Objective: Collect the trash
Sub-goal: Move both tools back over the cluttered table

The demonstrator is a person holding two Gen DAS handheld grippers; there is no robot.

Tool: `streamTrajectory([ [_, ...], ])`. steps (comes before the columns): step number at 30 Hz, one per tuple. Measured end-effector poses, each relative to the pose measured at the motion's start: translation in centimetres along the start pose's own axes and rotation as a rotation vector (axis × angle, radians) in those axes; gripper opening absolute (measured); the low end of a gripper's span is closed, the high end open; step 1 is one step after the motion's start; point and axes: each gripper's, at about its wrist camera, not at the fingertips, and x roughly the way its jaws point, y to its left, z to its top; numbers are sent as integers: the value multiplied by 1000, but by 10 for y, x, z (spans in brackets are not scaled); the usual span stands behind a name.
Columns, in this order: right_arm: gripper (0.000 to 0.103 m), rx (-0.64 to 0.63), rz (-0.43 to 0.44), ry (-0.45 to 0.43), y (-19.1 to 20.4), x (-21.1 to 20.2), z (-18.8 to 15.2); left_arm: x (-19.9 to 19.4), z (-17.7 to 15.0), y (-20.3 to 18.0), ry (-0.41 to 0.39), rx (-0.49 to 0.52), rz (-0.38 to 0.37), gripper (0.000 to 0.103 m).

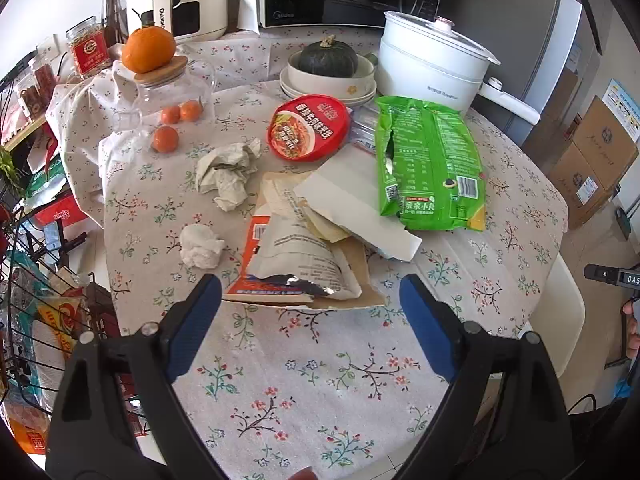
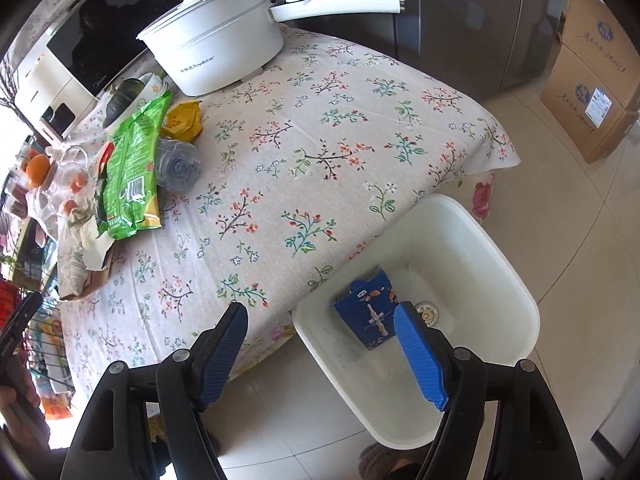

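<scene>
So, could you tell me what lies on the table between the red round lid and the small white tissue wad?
In the left wrist view, a crumpled grey-white paper ball lies between the red lid and the tissue wad, with bare floral tablecloth around it.

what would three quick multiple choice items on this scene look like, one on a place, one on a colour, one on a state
1. Where is the blue carton?
A. in the white bin
B. on the table
C. on the pot lid

2. What colour is the large snack bag?
A. red
B. green
C. black

3. How is the left gripper?
A. shut on tissue
B. shut on the bag
C. open, holding nothing

Answers: 1 A, it lies on the bin's floor; 2 B, its wrapper is bright green; 3 C, its jaws stand wide over the tablecloth.
</scene>
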Motion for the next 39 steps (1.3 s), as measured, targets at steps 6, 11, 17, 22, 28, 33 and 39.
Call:
streamTrajectory([
  [6,79,-31,22,-5,35,9,11,20,0,40,55,-136,17,90],
  [11,79,-62,28,0,64,19,17,43,-4,54,107,-261,-20,89],
  [17,80,-106,18,11,91,33,18,61,-6,54,146,-350,-68,37],
  [22,80,-139,17,16,106,38,18,52,-6,47,127,-347,-101,1],
  [28,80,-152,39,6,116,34,15,7,-3,30,22,-230,-113,0],
  [33,80,-172,46,9,126,34,9,10,-7,43,61,-272,-135,30],
  [39,80,-189,41,27,131,40,4,42,-17,64,138,-482,-183,75],
])
